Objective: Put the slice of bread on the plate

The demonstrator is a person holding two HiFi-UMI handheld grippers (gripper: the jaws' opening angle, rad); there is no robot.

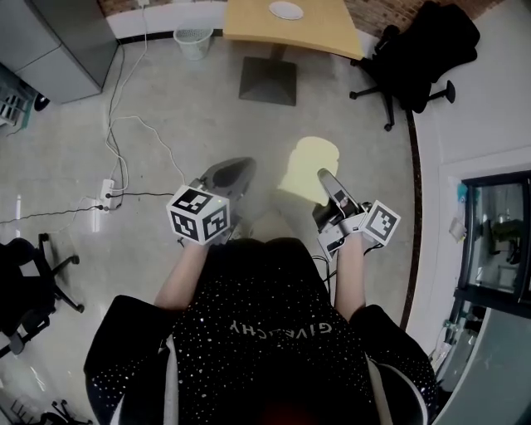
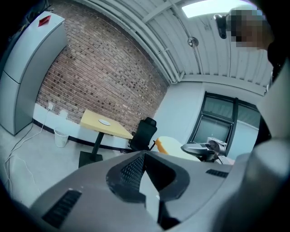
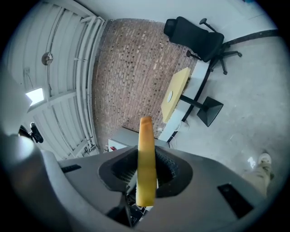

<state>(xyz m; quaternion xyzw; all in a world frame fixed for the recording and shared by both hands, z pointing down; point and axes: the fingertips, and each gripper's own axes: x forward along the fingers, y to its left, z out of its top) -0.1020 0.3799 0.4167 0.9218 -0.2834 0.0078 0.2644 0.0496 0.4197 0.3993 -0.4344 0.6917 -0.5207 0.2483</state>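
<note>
A pale yellow bread slice (image 1: 309,170) is clamped in right tongs (image 1: 326,178); left tongs (image 2: 144,156) are closed. A round white plate (image 1: 286,10) is set on the wooden counter (image 1: 328,31), top centre, beside a black office chair (image 1: 419,54).

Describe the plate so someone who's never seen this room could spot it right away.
At the brick wall across the room, a yellow table stands on a dark pedestal, between a white mesh bin and a black office chair. The plate is the small white disc on its top, the only thing visible there.
</note>
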